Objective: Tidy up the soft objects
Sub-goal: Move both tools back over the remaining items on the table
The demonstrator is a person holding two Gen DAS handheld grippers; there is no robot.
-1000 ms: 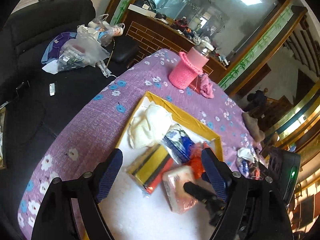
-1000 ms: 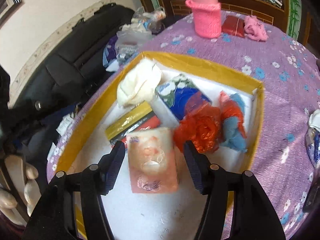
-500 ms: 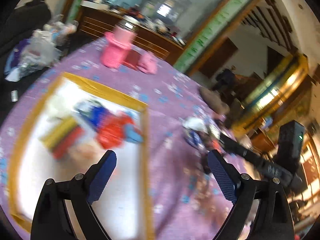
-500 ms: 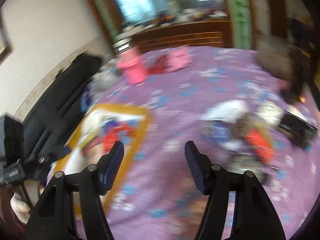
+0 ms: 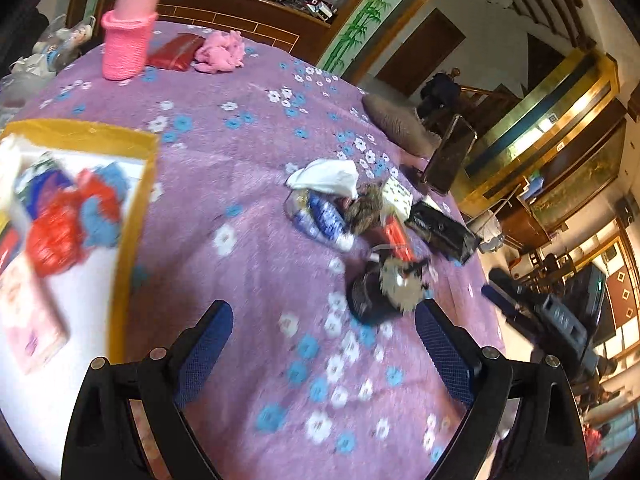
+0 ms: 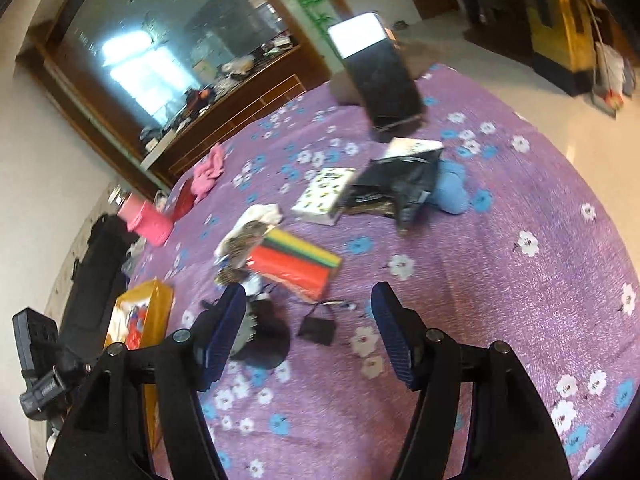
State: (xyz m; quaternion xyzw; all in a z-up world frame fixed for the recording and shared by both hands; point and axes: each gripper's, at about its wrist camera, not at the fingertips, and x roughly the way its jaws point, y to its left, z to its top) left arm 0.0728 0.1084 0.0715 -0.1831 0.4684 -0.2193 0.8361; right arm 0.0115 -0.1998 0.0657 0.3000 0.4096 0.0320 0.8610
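Observation:
A yellow-rimmed tray [image 5: 136, 216] holds soft items: red mesh [image 5: 56, 232], a blue cloth, a pink tissue pack [image 5: 28, 316]. It also shows far left in the right wrist view [image 6: 156, 300]. A loose pile lies on the purple cloth: white cloth [image 5: 328, 176], blue packet [image 5: 326, 216], furry brown thing [image 6: 244, 244], coloured sponge pack [image 6: 296, 264], black round object [image 5: 376, 292], blue plush [image 6: 450, 192]. My left gripper [image 5: 324, 340] is open and empty, above the cloth between tray and pile. My right gripper [image 6: 308, 328] is open and empty near the sponge pack.
A pink knitted bottle cover [image 5: 128, 44], a red wallet [image 5: 176, 52] and a pink cloth [image 5: 220, 52] stand at the far edge. A phone on a stand [image 6: 380, 76], a white patterned box [image 6: 324, 196] and a black bag [image 6: 400, 184] lie beyond the pile.
Both grippers have swung right, away from the tray and towards the loose pile. Both stay open; the pink tissue pack stays in the tray.

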